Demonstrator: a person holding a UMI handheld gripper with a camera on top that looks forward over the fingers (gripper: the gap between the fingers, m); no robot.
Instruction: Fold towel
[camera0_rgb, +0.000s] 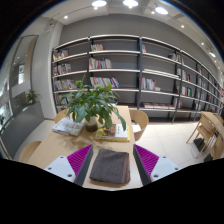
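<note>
While the gripper is held above the surface, its two fingers are seen spread wide apart, with nothing pressed between them. A purple pad is borne on the left finger and another pad on the right. Between the fingers, with a gap at either side, a dark grey towel is laid flat in a folded rectangle on the light wooden surface; whether the fingertips touch it cannot be told.

Further left and beyond the fingers, some papers or books are seen beside a leafy potted plant, which is set near the middle of the surface. To its right a stack of books is placed. A chair is drawn up at the far right side, and another wooden chair is stood well apart. Tall bookshelves are ranged along the back wall under ceiling lights.
</note>
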